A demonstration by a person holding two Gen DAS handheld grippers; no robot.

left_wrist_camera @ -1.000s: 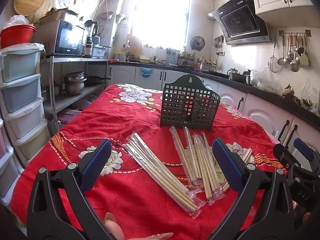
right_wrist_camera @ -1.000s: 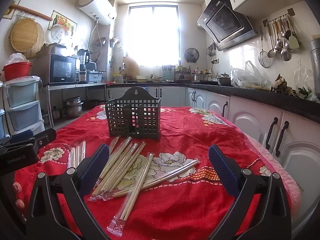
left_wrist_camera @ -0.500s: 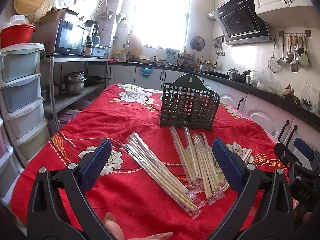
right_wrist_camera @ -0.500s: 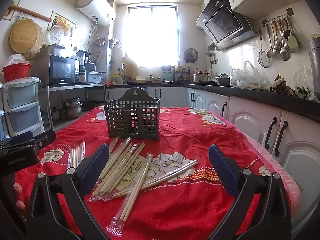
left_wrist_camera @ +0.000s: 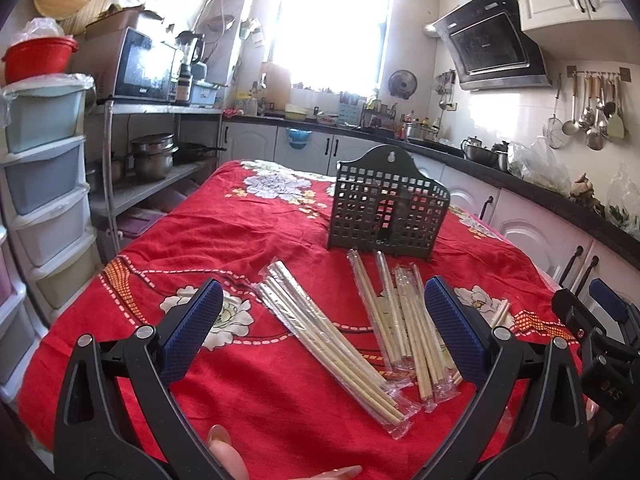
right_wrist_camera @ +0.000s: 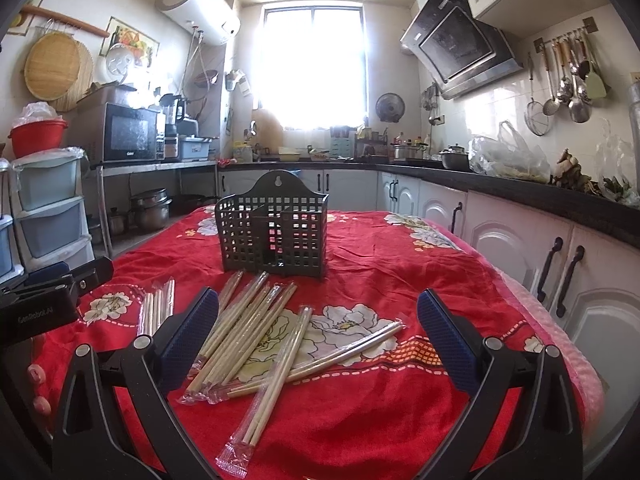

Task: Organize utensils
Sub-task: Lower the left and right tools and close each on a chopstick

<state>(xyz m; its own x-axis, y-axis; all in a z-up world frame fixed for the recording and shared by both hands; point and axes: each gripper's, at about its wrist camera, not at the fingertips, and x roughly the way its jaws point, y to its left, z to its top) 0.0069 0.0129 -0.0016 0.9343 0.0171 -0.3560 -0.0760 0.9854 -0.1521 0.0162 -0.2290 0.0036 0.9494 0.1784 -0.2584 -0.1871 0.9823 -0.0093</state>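
A desk (left_wrist_camera: 224, 236) draped in a red floral cloth carries the job, laid out within easy reach of both hands. Toward its far side stands a dark perforated plastic utensil caddy (right_wrist_camera: 273, 226), upright and empty, its open top ready to receive. Before it, flat on the cloth, lie clear-wrapped bundles of pale wooden chopsticks (right_wrist_camera: 244, 328), fanned in loose heaps; one bundle (left_wrist_camera: 332, 340) lies apart to the left. The left hand-held gripper (left_wrist_camera: 322, 330) and the right hand-held gripper (right_wrist_camera: 318, 338) hover above the near edge, jaws wide apart, holding nothing, apparently lined up for a first pick. Compared with a second ago, little differs: nothing on the cloth has shifted and neither tool has closed.
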